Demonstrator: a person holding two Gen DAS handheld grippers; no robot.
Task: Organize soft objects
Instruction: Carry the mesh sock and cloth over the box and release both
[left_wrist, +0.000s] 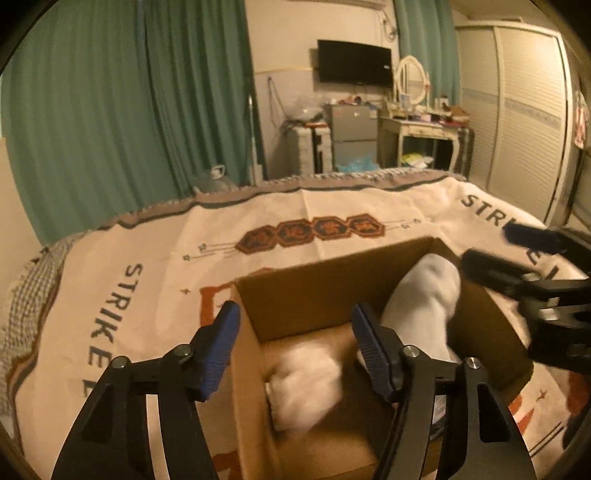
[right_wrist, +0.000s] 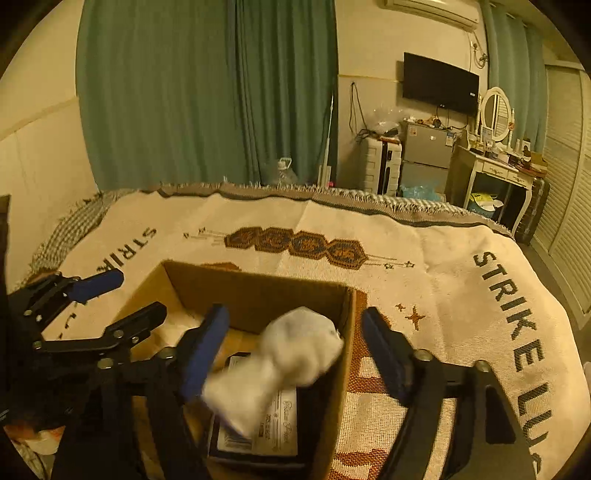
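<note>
An open cardboard box (left_wrist: 303, 295) (right_wrist: 255, 291) sits on the patterned blanket. A white sock (left_wrist: 424, 306) (right_wrist: 291, 358), blurred, is in the air in the box, free of both grippers, near its right wall. Another white soft piece (left_wrist: 306, 387) lies on the box floor. My left gripper (left_wrist: 295, 325) is open over the box's left wall; it also shows in the right wrist view (right_wrist: 129, 295). My right gripper (right_wrist: 295, 325) is open and empty over the box's right wall; in the left wrist view it shows at right (left_wrist: 495, 247).
The cream blanket (left_wrist: 147, 280) (right_wrist: 461, 295) with "STRIKE" lettering covers the bed. A flat packet with a printed label (right_wrist: 273, 424) lies in the box. Beyond the bed are green curtains (left_wrist: 110, 110), a small fridge (left_wrist: 354, 136), a dressing table (left_wrist: 424, 136) and a wardrobe (left_wrist: 524, 110).
</note>
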